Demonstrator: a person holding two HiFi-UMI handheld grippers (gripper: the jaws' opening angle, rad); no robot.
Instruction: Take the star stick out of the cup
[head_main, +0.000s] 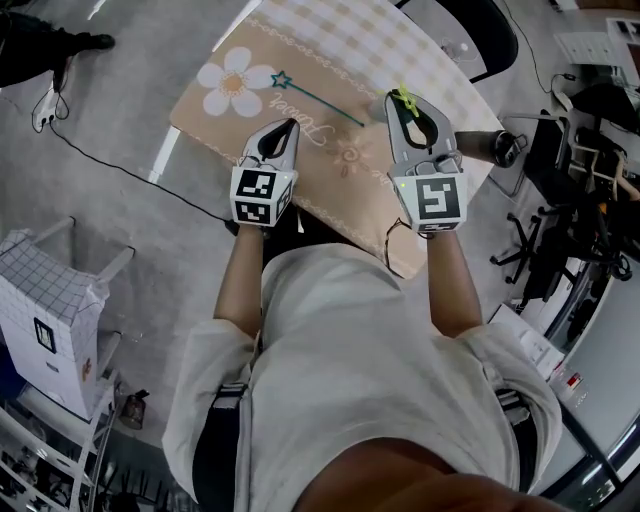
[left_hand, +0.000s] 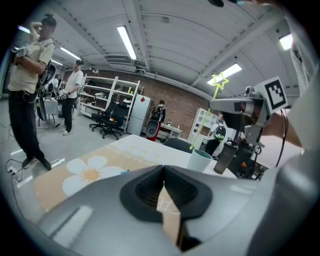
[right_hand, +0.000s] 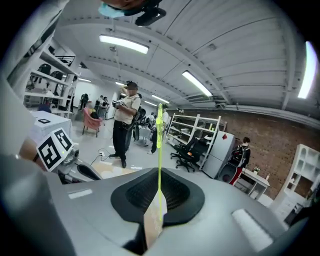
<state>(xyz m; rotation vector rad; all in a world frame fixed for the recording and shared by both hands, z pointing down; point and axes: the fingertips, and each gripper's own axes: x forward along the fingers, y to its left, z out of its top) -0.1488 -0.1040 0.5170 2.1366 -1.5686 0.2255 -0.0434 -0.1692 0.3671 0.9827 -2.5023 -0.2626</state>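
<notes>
My right gripper (head_main: 404, 98) is shut on a thin yellow-green star stick (left_hand: 218, 80). In the left gripper view the star points up above that gripper (left_hand: 212, 104), and the stick's lower end hangs close to the rim of the pale teal cup (left_hand: 200, 161). In the right gripper view the stick (right_hand: 160, 150) runs straight up from the shut jaws (right_hand: 159, 172). In the head view the cup is hidden. My left gripper (head_main: 290, 125) is shut and holds nothing, over the table's near left part (left_hand: 163, 167). A teal star stick (head_main: 315, 100) lies on the cloth.
The table carries a beige cloth with a white flower print (head_main: 232, 80). A dark bottle (left_hand: 225, 156) stands right beside the cup. A white stool (head_main: 50, 310) and a floor cable (head_main: 120, 165) are at the left. People (left_hand: 30, 85) and office chairs (left_hand: 111, 117) are beyond the table.
</notes>
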